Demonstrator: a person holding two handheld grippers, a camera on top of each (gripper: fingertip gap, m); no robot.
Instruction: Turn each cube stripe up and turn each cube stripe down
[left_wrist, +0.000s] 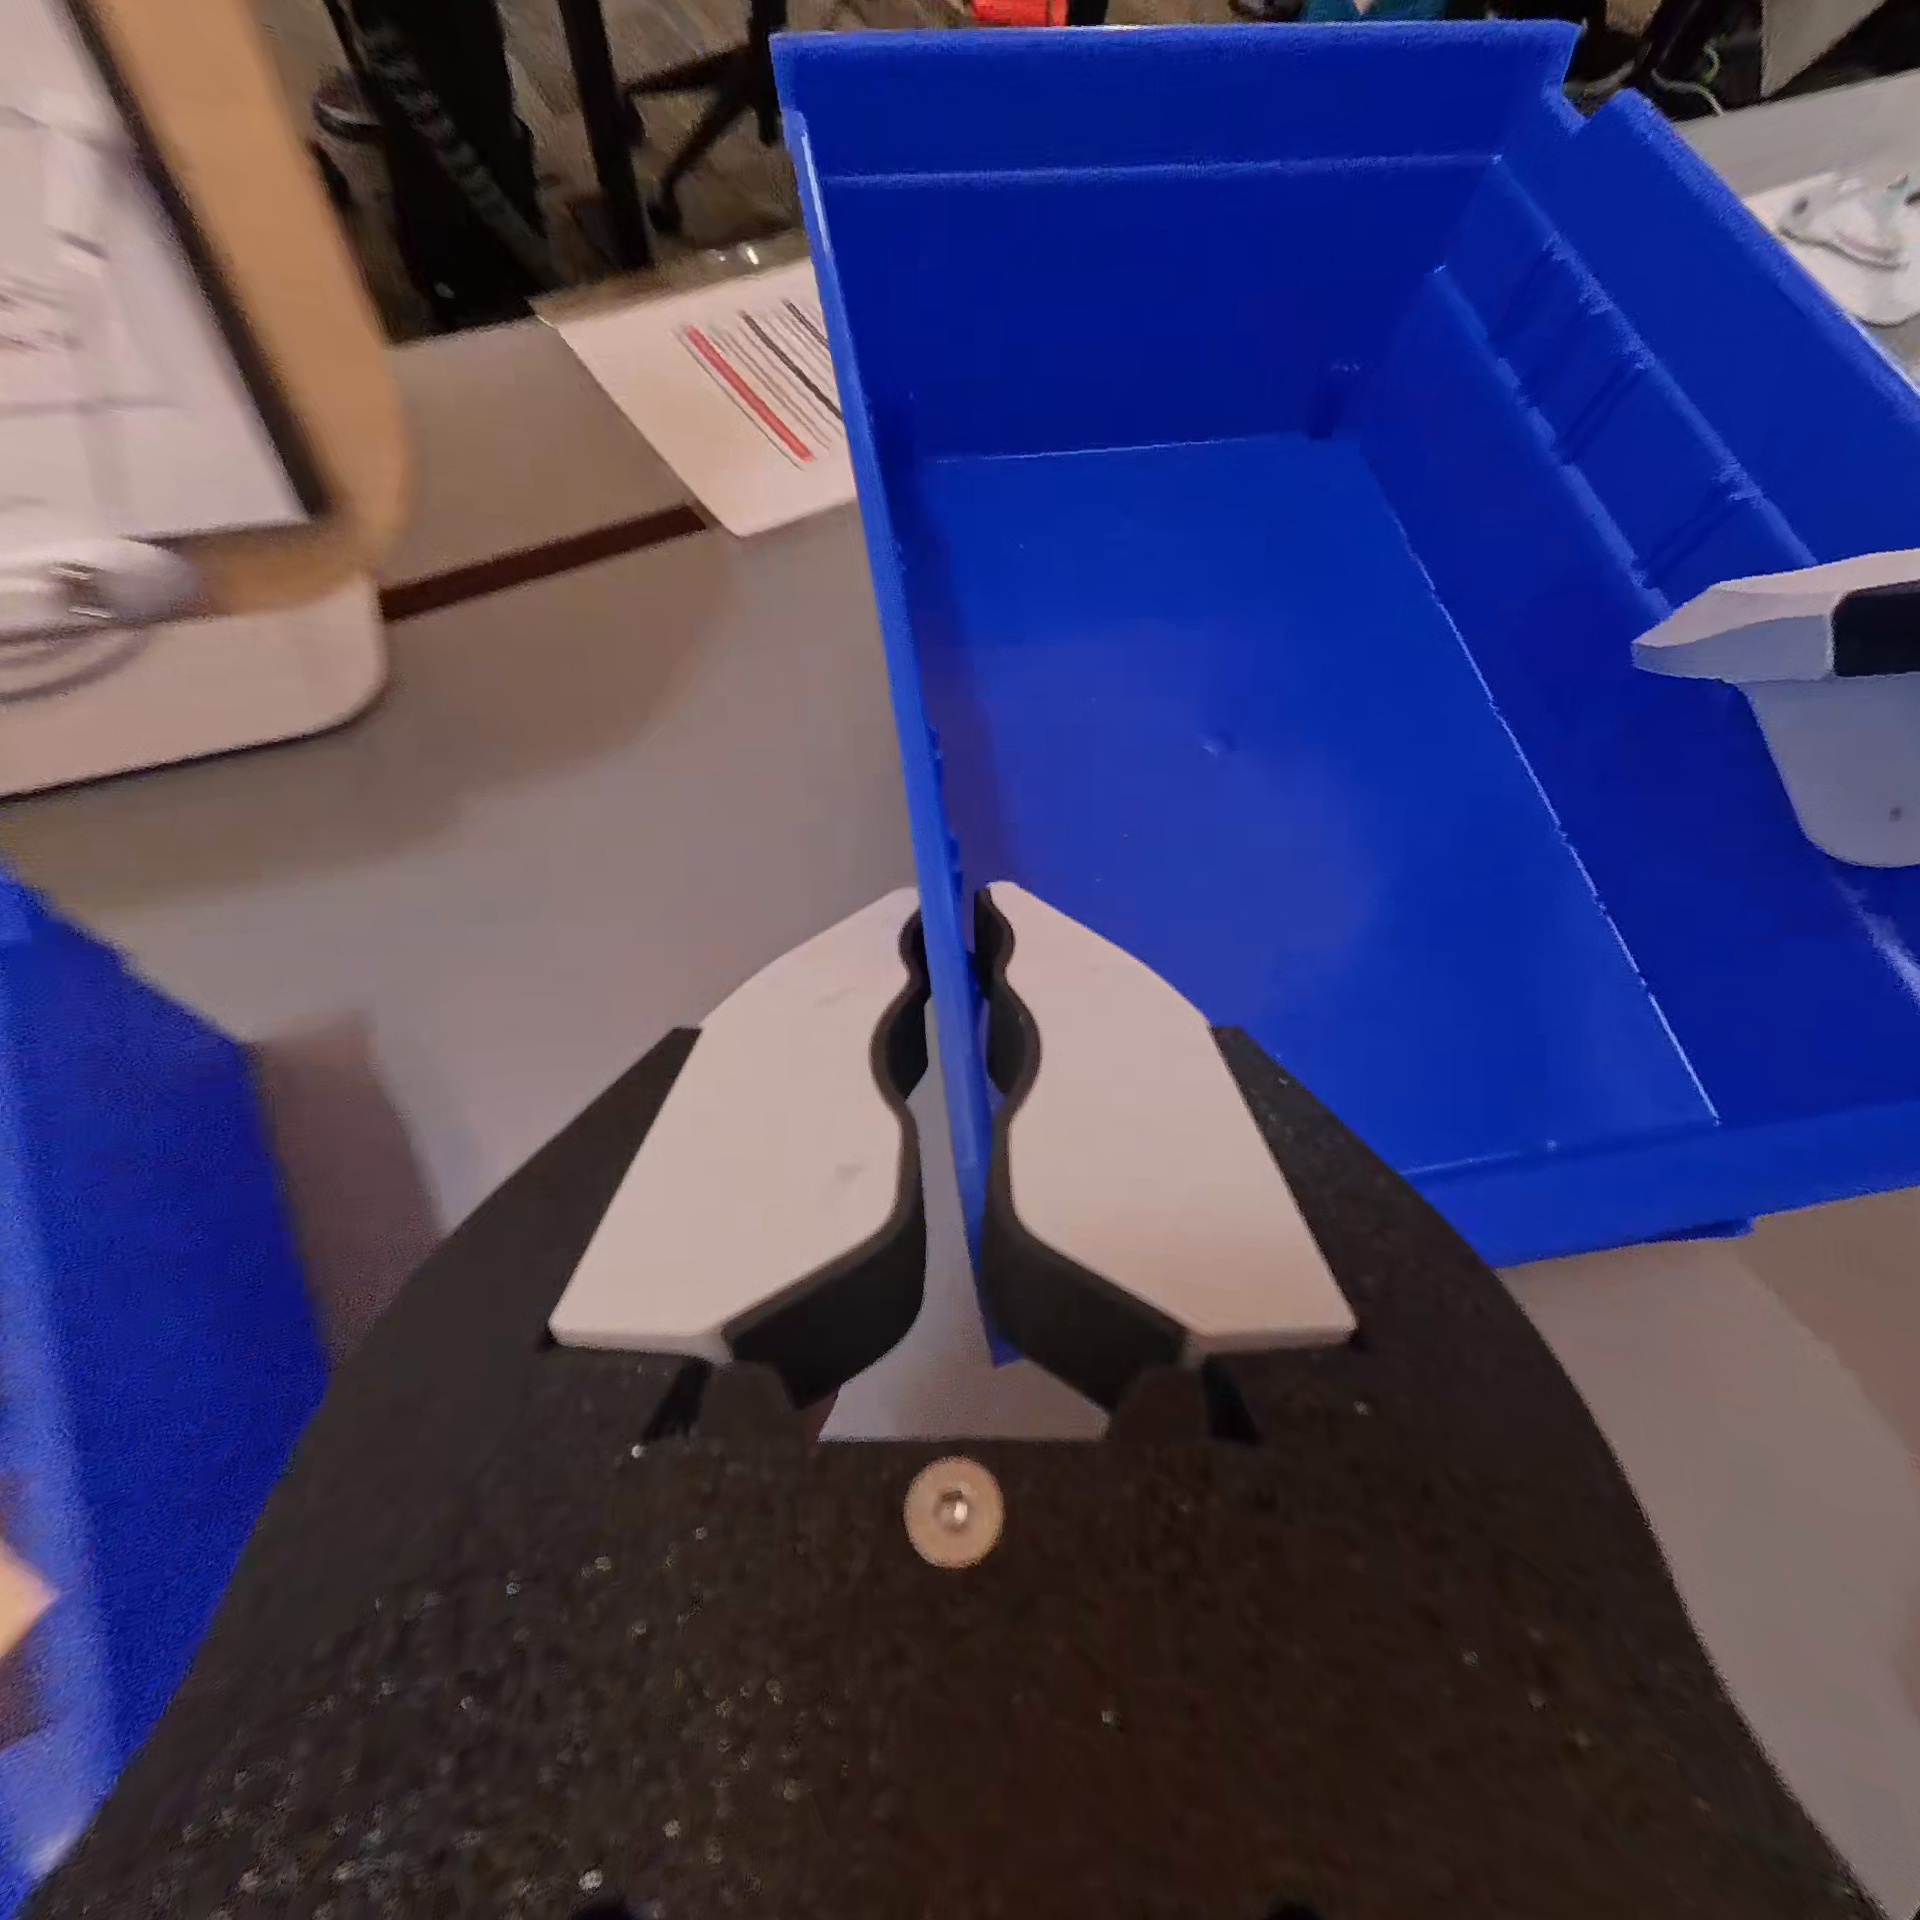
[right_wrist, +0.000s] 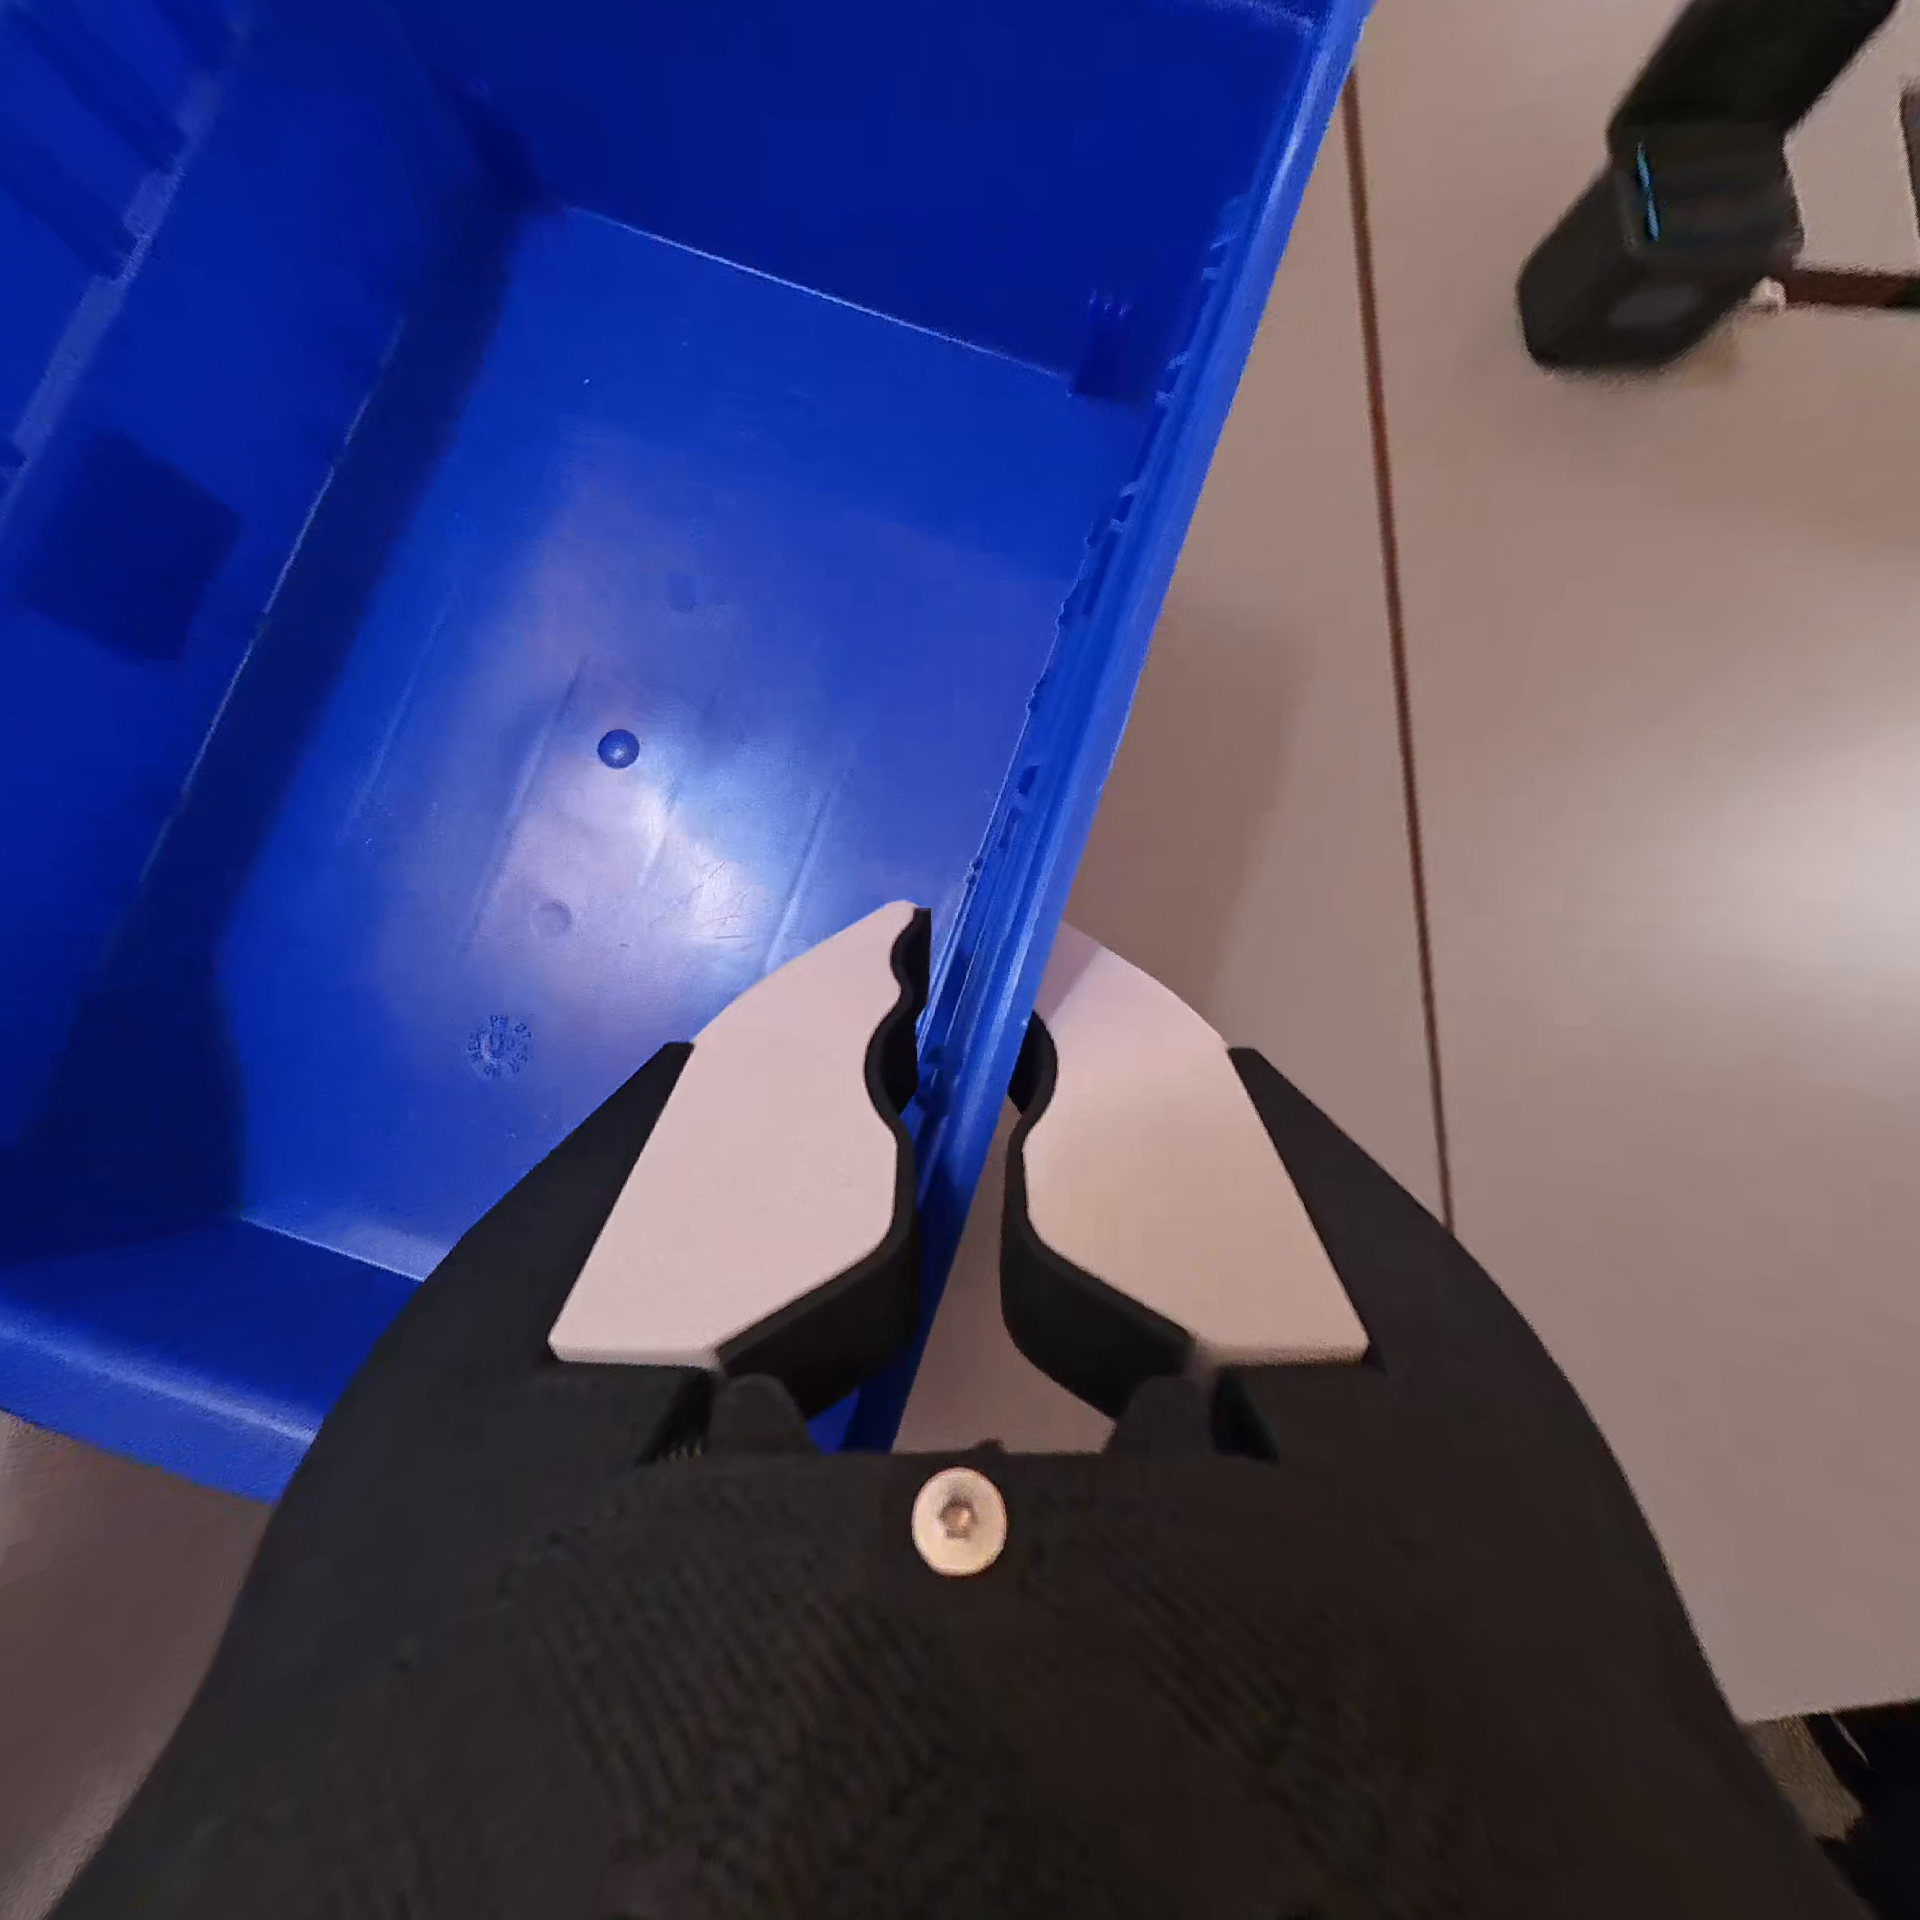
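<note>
No cubes show in either view. An empty blue plastic bin (left_wrist: 1247, 727) sits on the grey table. My left gripper (left_wrist: 951, 914) is shut on the bin's left side wall, one finger inside and one outside. My right gripper (right_wrist: 971, 935) is shut on the bin's right side wall (right_wrist: 1101, 644), its left finger inside the bin and its right finger outside. The right gripper's fingertip (left_wrist: 1787, 644) also shows at the right edge of the left wrist view, over the bin's far wall. The bin floor (right_wrist: 623, 727) is bare.
A second blue bin (left_wrist: 114, 1299) is at the left edge. A white sheet with printed stripes (left_wrist: 748, 405) lies behind the bin. A cardboard box (left_wrist: 239, 260) and a white box (left_wrist: 187, 675) stand at far left. A dark device (right_wrist: 1683, 208) lies right.
</note>
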